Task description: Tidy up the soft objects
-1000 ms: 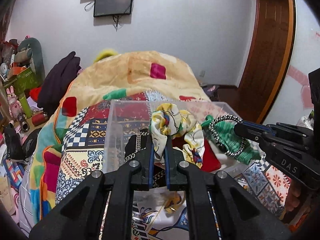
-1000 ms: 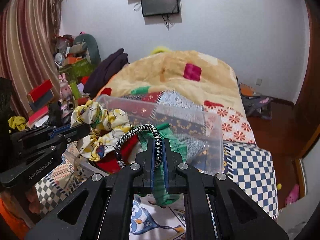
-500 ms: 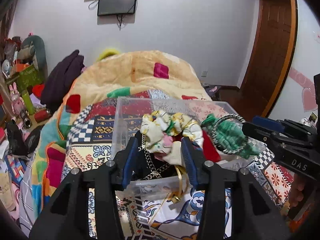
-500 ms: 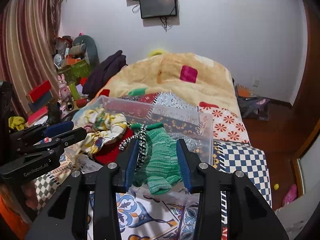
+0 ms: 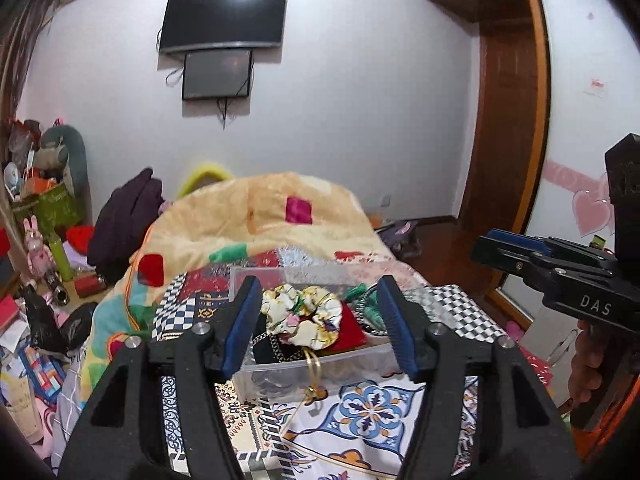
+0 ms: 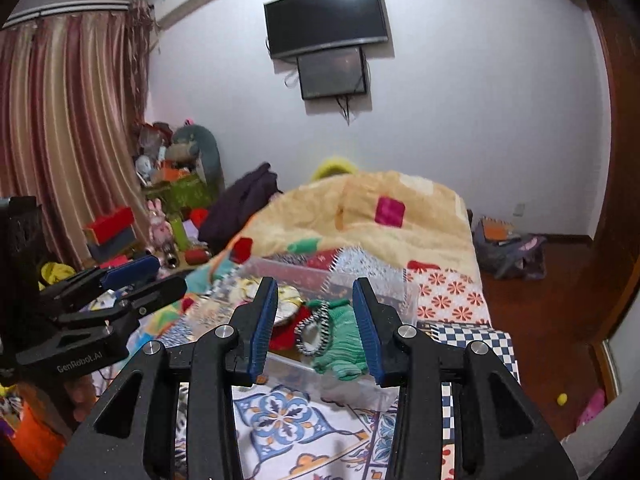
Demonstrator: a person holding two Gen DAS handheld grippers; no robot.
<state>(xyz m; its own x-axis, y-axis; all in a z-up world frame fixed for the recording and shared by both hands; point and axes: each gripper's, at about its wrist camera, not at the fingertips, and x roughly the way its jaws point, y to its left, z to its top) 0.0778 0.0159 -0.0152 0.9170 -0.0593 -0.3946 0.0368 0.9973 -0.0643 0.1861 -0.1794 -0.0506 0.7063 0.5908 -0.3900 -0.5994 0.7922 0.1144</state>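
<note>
A clear plastic box (image 5: 320,372) (image 6: 384,292) sits on the patterned bed. In it lie a yellow floral scrunchie (image 5: 304,316) (image 6: 286,300), a red cloth (image 5: 352,332), a green knit piece (image 6: 344,336) and a black-and-white braided band (image 6: 316,328). A thin gold band (image 5: 312,368) hangs over the box's near wall. My left gripper (image 5: 320,320) is open and empty, raised above the box. My right gripper (image 6: 314,320) is open and empty, also above and behind the box. Each gripper shows at the side of the other's view.
A peach quilt (image 5: 256,216) with coloured patches is heaped on the far half of the bed. Cluttered shelves with toys and boxes (image 6: 168,184) stand at the left by the curtain. A wooden door (image 5: 508,120) and bags on the floor (image 6: 508,248) are at the right.
Both grippers opened and let go: the scrunchie and the green piece with the braided band dropped into the box. Both grippers then pulled back and up.
</note>
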